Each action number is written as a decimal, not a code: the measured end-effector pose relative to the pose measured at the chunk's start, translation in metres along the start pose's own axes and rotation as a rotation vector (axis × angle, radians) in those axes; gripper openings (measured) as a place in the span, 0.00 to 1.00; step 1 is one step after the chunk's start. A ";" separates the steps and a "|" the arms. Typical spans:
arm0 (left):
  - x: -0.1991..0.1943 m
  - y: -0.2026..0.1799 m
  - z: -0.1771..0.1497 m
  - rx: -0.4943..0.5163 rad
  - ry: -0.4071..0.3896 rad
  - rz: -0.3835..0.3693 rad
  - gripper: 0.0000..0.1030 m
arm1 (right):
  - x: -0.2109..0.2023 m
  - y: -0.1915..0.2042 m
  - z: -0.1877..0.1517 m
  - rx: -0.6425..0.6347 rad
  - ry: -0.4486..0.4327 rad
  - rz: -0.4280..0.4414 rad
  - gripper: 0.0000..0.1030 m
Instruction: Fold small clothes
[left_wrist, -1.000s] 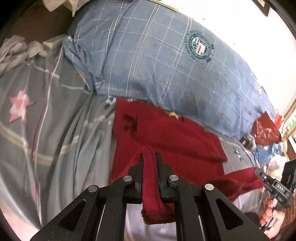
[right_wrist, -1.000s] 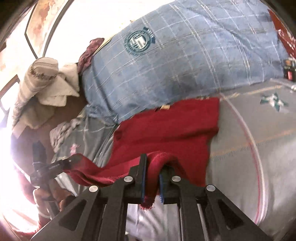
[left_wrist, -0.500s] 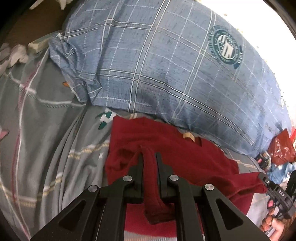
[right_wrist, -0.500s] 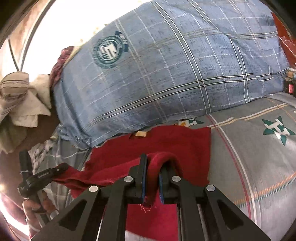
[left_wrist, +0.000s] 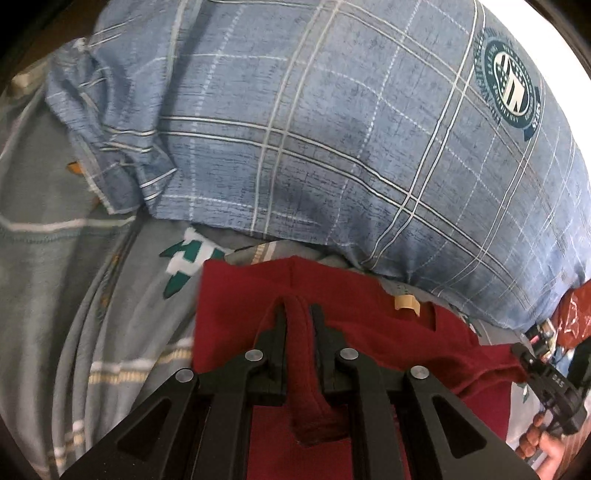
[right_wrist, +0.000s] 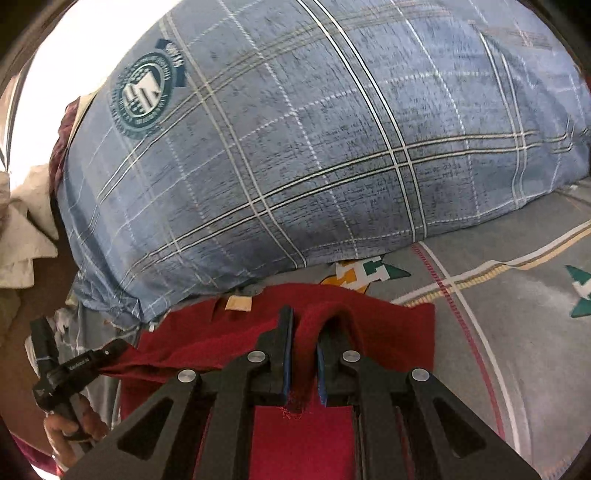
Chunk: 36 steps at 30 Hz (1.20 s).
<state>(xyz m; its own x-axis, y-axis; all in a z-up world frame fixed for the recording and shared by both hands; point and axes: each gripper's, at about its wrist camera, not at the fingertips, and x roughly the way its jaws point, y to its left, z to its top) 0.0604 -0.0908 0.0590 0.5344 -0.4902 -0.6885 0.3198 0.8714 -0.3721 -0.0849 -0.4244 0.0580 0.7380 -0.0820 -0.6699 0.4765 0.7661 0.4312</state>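
Both tongs, left (left_wrist: 298, 317) and right (right_wrist: 304, 325), clamped on pinched hem folds of the red garment (left_wrist: 369, 328) at lower centre, apparently carrying it toward the collar beside the blue plaid pillow (right_wrist: 314, 147) on the bed.

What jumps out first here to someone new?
The dark red garment on the grey bedsheet, its near edge pinched by both the left gripper and right gripper. Right behind it lies a big blue plaid pillow with a round crest.
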 end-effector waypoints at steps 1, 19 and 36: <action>0.004 -0.001 0.001 0.012 0.001 -0.006 0.13 | 0.007 -0.003 0.001 0.005 0.010 0.003 0.09; -0.007 -0.001 -0.008 0.048 -0.068 0.015 0.73 | -0.006 0.023 -0.001 -0.100 -0.045 0.013 0.50; -0.036 -0.006 -0.018 0.105 -0.158 -0.003 0.73 | 0.051 -0.008 -0.008 0.010 0.042 -0.064 0.51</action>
<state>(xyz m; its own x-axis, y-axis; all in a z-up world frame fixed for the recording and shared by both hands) 0.0257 -0.0780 0.0748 0.6469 -0.4975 -0.5780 0.3971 0.8668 -0.3017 -0.0549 -0.4295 0.0149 0.6855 -0.1036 -0.7207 0.5268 0.7537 0.3928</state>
